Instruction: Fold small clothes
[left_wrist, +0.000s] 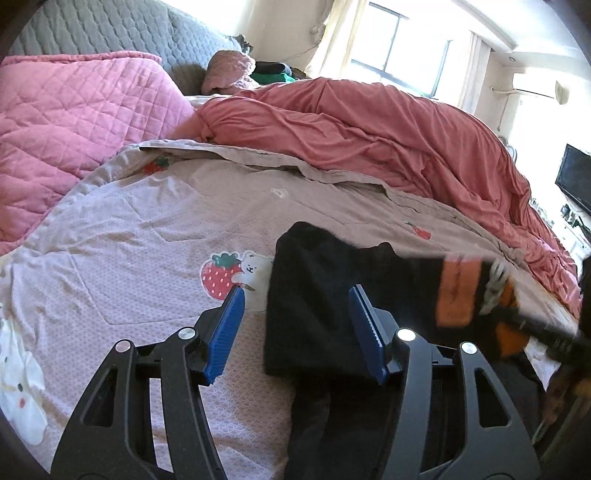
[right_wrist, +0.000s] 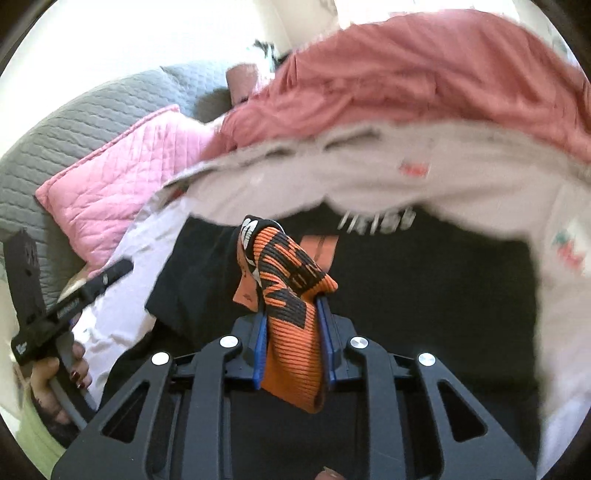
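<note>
A black garment (left_wrist: 314, 288) (right_wrist: 424, 295) with white lettering lies spread on the bed sheet (left_wrist: 147, 240). Its orange-and-black ribbed waistband (right_wrist: 291, 295) is lifted off the cloth, and my right gripper (right_wrist: 291, 306) is shut on it, blue pads pressing both sides. In the left wrist view that waistband (left_wrist: 465, 291) shows blurred at the right. My left gripper (left_wrist: 295, 291) is open over the garment's left edge: one blue pad over the sheet, the other over the black cloth, nothing pinched. A hand (right_wrist: 55, 373) holds the left gripper at the left of the right wrist view.
The sheet carries a strawberry-and-bear print (left_wrist: 229, 273). A pink quilted pillow (left_wrist: 74, 122) lies at the left, and a bunched salmon duvet (left_wrist: 369, 129) lies behind the garment. The grey padded headboard (left_wrist: 129, 29) is beyond. A dark screen (left_wrist: 576, 177) stands far right.
</note>
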